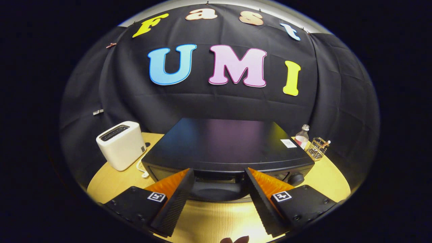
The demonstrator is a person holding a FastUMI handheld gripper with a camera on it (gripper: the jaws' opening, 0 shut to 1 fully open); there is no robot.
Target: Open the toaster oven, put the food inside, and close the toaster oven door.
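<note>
A pale wooden table [324, 182] is sitting before black cloth, carrying a white toaster [122, 144] at centre left and a bottle [302, 136] beside a wire holder [317, 148] at centre right. The gripper [219, 173] is hanging wide open, holding nothing. The black toaster oven [226, 145] is standing mid-frame, just beyond the fingers, door shut.
</note>
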